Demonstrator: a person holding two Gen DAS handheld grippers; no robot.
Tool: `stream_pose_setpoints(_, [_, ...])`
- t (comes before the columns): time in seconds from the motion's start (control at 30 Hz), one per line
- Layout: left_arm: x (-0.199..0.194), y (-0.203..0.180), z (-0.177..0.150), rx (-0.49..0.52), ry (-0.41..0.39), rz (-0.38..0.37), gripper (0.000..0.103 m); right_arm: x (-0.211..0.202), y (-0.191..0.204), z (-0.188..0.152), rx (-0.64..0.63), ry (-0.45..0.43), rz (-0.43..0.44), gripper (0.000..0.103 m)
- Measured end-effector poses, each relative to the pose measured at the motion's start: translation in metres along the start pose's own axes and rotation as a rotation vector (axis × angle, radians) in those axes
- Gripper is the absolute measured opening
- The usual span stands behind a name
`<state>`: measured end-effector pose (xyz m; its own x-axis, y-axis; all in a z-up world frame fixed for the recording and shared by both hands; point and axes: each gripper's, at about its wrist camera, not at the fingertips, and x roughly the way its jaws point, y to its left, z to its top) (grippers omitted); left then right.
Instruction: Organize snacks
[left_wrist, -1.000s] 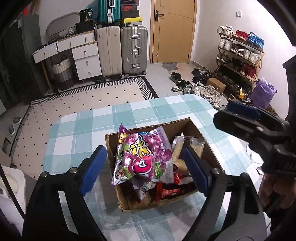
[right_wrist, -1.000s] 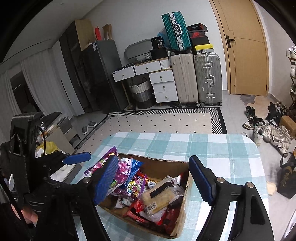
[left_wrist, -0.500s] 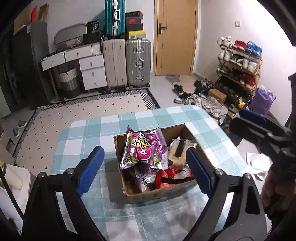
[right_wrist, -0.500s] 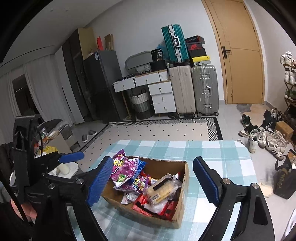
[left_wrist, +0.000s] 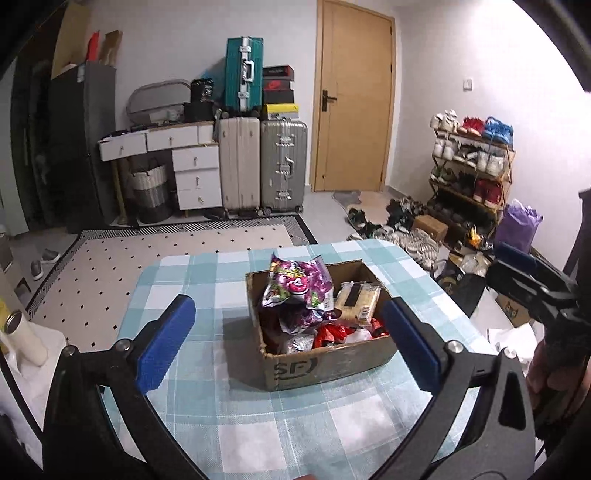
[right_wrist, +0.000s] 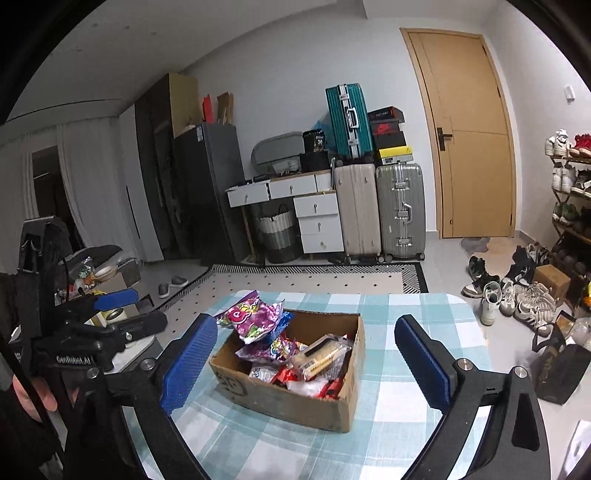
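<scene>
A cardboard box (left_wrist: 325, 365) (right_wrist: 295, 404) full of snacks stands on the checked tablecloth (left_wrist: 207, 402) (right_wrist: 388, 435). A purple snack bag (left_wrist: 295, 286) (right_wrist: 251, 317) sticks up at its back left. A pale wrapped bar (left_wrist: 356, 299) (right_wrist: 317, 356) and red packets (left_wrist: 332, 334) lie beside it. My left gripper (left_wrist: 290, 341) is open and empty, held above and short of the box. My right gripper (right_wrist: 306, 363) is open and empty, also back from the box. Each gripper shows at the edge of the other's view.
Beyond the table lie a patterned rug (left_wrist: 155, 254), suitcases (left_wrist: 258, 166), white drawers (left_wrist: 195, 177), a wooden door (left_wrist: 352, 99) and a shoe rack (left_wrist: 472, 170) with shoes on the floor. A dark bag (right_wrist: 557, 373) stands by the table's right side.
Both grippers have pulled back and up from the box, which now looks smaller and farther away. Both stay open and empty. The snacks have not moved.
</scene>
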<state>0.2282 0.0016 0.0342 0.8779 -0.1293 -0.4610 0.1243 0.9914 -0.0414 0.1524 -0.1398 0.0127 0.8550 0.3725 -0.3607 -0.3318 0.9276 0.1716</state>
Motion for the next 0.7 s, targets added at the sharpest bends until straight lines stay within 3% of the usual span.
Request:
stream_pose_setpoints(0.2, [-0.013, 0.014, -0.024, -0.037, -0.024, -0.026, 0.102, -0.025, 0.002, -0.026, -0.002, -0.041, -0.006, 0.101])
stream_pose_setpoints(0.47, [-0.006, 0.034, -0.067, -0.090, -0.068, 0.020, 0.102, -0.046, 0.001, -0.067, -0.020, -0.072, -0.039, 0.101])
stream_pose_setpoints(0.7, [-0.001, 0.039, -0.104, -0.067, -0.132, 0.078, 0.102, -0.050, 0.001, -0.098, -0.031, -0.105, -0.062, 0.102])
